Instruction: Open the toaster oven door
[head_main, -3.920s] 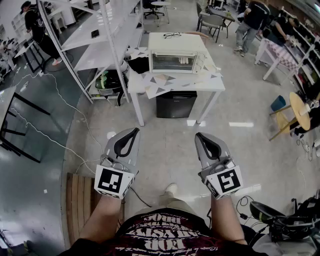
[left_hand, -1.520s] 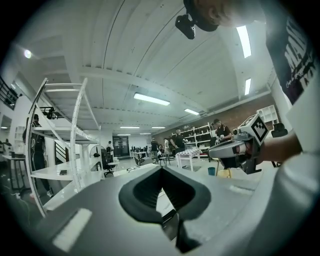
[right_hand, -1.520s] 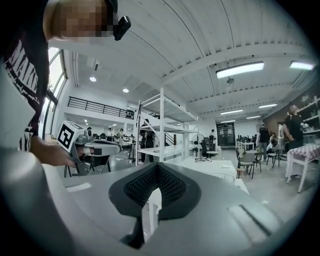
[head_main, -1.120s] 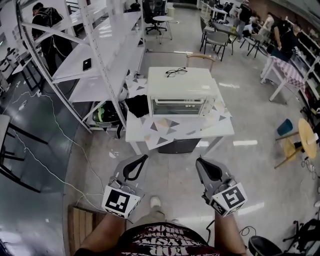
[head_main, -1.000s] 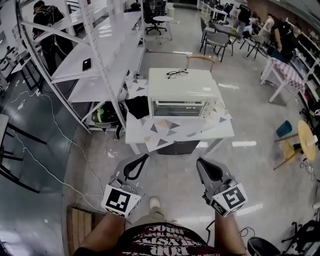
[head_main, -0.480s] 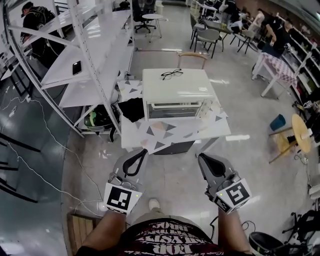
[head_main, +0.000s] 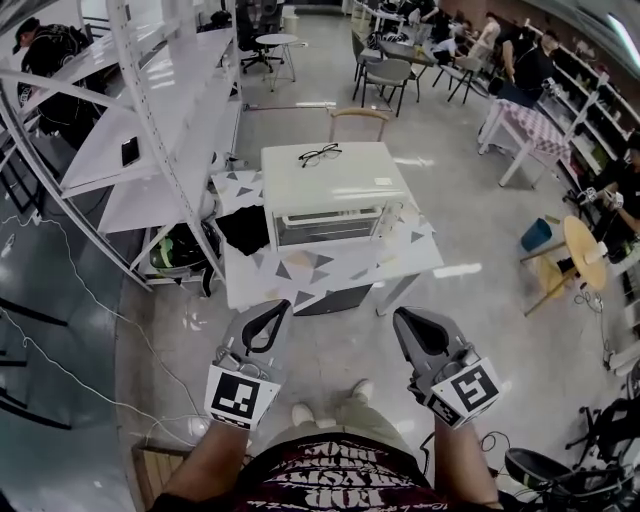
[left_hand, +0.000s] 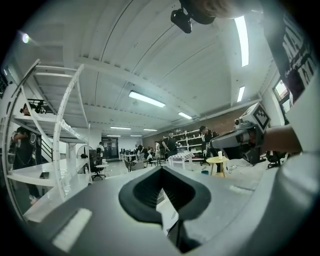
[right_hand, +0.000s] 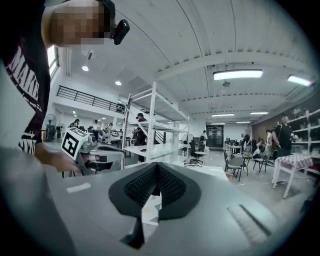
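Toaster oven (head_main: 328, 203) nearer; left claw (head_main: 273, 311), right claw (head_main: 404, 320) closed, pointing forward.

A white table (head_main: 428, 262) stands on a glossy pale floor (head_main: 480, 330); a light cover with triangle prints (head_main: 300, 272) is spread over its top and hangs past the edge at 6 o'clock; the white toaster oven (head_main: 325, 190) sits on the cover towards 12 o'clock, door shut; a dark bundle (head_main: 245, 228), cloth or bag, lies just beside the oven at 9 o'clock. Under the table a black box (head_main: 335, 298) rests on the floor; at 9 o'clock of the table stands a white shelf rack (head_main: 150, 195), a dark phone (head_main: 131, 151) lying flat on one board; thin cables (head_main: 60, 372) trail over the floor at 8 o'clock, near a wooden pallet (head_main: 165, 472).
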